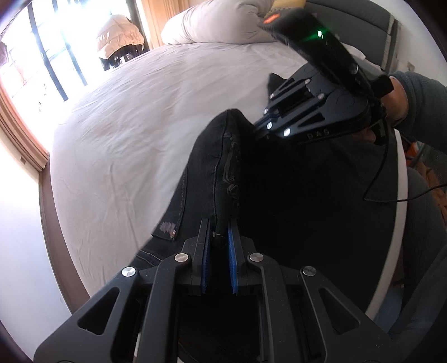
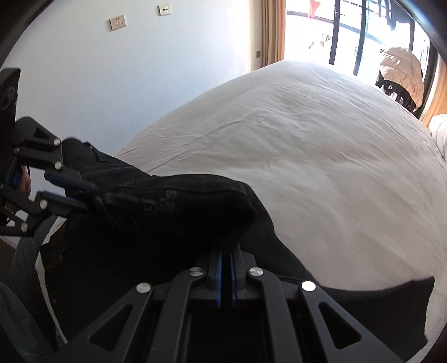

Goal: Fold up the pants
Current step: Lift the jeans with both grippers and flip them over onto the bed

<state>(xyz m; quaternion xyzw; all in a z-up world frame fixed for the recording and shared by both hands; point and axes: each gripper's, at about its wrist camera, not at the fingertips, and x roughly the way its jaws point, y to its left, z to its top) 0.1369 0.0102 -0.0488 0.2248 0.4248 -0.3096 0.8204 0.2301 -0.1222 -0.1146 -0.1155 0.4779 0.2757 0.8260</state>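
Note:
Black pants [image 1: 212,173] are held up above the white bed sheet [image 1: 134,117]. My left gripper [image 1: 218,231] is shut on one edge of the pants, cloth pinched between its blue pads. My right gripper [image 1: 258,134] is shut on the other end of the same edge, up and to the right. In the right wrist view the pants [image 2: 167,206] stretch from my right gripper [image 2: 225,251], shut on the cloth, to my left gripper [image 2: 86,192] at the left. The rest of the pants hangs down dark below.
The bed sheet [image 2: 307,156] spreads wide ahead. A white duvet [image 1: 223,22] is piled at the bed's head. A beige jacket [image 1: 117,33] hangs by the window. A white wall [image 2: 139,69] runs along the bed's far side.

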